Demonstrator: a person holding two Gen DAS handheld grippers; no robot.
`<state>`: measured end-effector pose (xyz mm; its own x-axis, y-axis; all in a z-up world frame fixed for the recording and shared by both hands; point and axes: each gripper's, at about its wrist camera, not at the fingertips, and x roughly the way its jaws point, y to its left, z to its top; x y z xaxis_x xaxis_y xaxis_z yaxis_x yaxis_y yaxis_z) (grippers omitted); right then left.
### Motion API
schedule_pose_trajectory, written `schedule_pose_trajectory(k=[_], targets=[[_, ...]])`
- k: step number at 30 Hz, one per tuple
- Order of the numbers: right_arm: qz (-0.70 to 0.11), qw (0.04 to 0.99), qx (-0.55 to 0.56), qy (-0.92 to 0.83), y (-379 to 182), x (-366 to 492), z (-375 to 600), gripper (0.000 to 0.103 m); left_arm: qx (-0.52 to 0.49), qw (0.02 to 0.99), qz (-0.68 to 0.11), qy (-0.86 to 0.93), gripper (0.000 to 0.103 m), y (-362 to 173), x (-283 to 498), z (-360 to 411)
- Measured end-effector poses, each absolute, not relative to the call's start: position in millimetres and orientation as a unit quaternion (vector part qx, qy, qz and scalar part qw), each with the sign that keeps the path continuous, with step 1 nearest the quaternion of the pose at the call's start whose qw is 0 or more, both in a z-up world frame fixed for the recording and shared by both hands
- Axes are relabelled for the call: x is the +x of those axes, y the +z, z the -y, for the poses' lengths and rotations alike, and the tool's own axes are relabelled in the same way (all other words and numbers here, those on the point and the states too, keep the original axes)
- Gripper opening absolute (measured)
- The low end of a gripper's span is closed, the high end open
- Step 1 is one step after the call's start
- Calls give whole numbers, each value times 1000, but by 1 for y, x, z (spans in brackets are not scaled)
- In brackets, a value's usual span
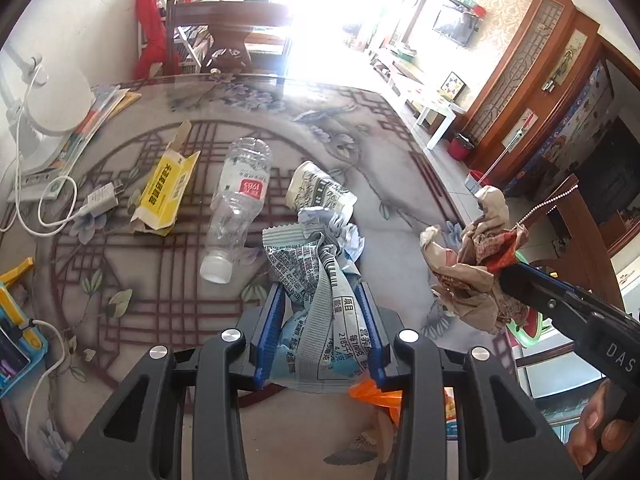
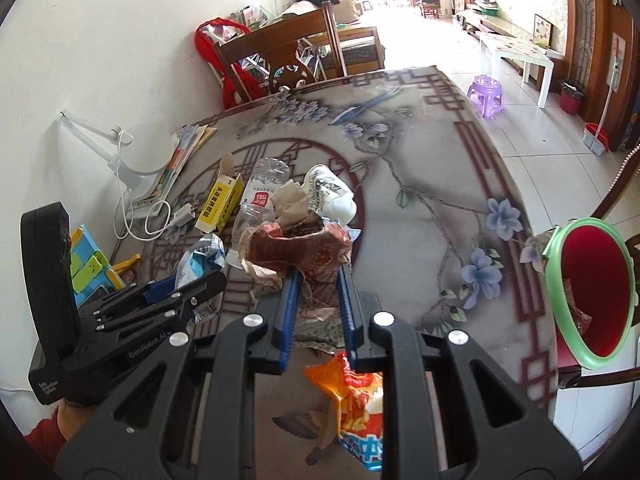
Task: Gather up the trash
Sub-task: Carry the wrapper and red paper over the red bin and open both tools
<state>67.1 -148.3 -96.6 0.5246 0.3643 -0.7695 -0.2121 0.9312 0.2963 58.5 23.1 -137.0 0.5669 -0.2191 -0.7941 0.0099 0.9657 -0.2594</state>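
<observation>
My left gripper (image 1: 320,292) is shut on a blue-grey snack wrapper (image 1: 320,280) held above the table. My right gripper (image 2: 318,276) is shut on a crumpled brown-red paper wrapper (image 2: 300,248), also seen in the left wrist view (image 1: 476,268). On the table lie a clear plastic bottle (image 1: 236,200), a yellow carton (image 1: 166,192), a crushed paper cup (image 1: 316,190) and an orange snack bag (image 2: 352,396). A bin with a green rim and red inside (image 2: 592,292) stands off the table's right edge.
A white charger and cable (image 1: 100,202), books and a white lamp base (image 1: 44,120) sit at the table's left. A colourful toy (image 1: 12,340) lies at the near left. A wooden chair (image 2: 288,56) stands behind the table.
</observation>
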Motion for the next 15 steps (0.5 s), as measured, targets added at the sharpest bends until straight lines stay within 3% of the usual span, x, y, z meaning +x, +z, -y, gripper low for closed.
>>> schedule_pose_trajectory(k=[15], targets=[[-438,883,92,141,-82,52,180,20,-106,883,-450,-80,34,-126,60,-2]])
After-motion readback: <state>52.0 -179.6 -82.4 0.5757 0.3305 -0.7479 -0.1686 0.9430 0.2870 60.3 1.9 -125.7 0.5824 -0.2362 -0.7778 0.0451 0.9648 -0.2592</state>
